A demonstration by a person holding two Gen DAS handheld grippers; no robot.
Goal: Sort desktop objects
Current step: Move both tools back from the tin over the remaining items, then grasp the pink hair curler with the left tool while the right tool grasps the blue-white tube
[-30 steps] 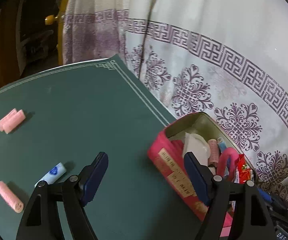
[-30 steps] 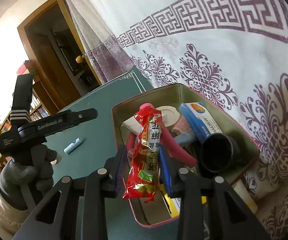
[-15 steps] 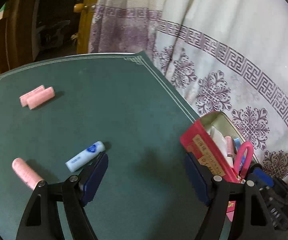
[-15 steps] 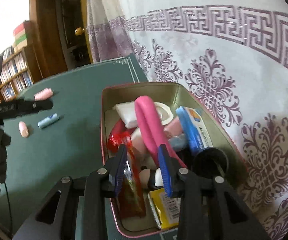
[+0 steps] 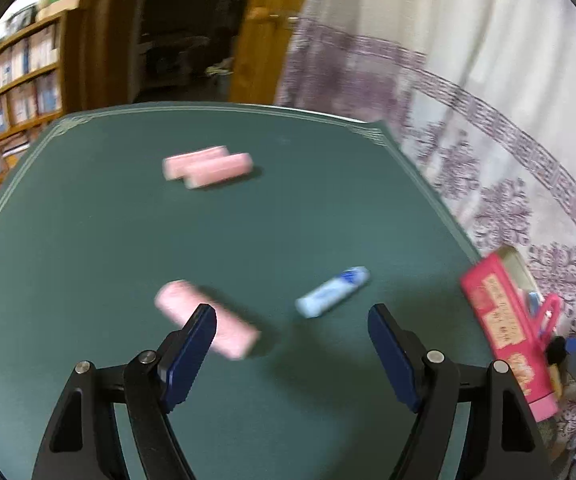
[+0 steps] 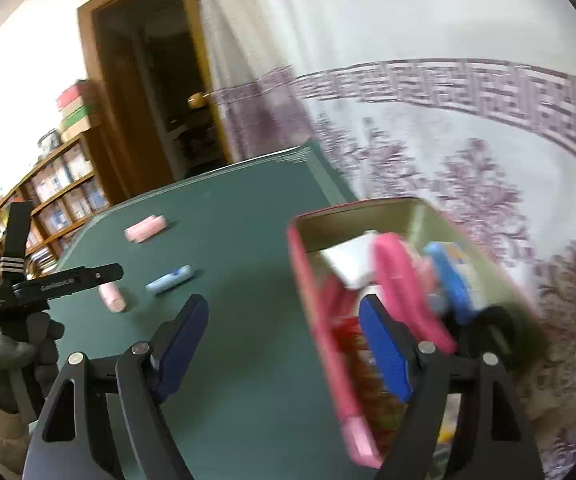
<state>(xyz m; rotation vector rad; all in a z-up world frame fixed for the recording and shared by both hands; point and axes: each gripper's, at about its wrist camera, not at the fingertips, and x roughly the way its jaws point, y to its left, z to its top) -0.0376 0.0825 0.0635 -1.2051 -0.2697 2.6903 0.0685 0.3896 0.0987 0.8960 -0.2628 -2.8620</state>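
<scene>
The right gripper (image 6: 284,344) no longer pinches the red snack packet (image 6: 363,356): its jaws are opening with nothing pressed between them, and the packet now lies inside the pink tin (image 6: 319,320) at the right of the right wrist view, where a second ago it hung clamped over the tin. That item looks sorted; the tin already holds pink scissors (image 6: 403,280), a blue box (image 6: 447,276) and a white pad, all blurred.

The left gripper (image 5: 291,344) has swung away from the tin, which now sits at the far right edge of the left wrist view (image 5: 499,320). Its jaws stand wide and empty above the green worktop (image 5: 288,216). The things left to sort lie there: a light blue tube (image 5: 331,291) with a darker blue mark, lying flat in the lower middle of the frame just above the gap between the jaws; a pink roller (image 5: 208,324) at the lower left, partly behind the left finger; and two more pink rollers (image 5: 208,166) side by side, touching, in the upper middle. Probably the blue tube or the near roller is the next pick.
</scene>
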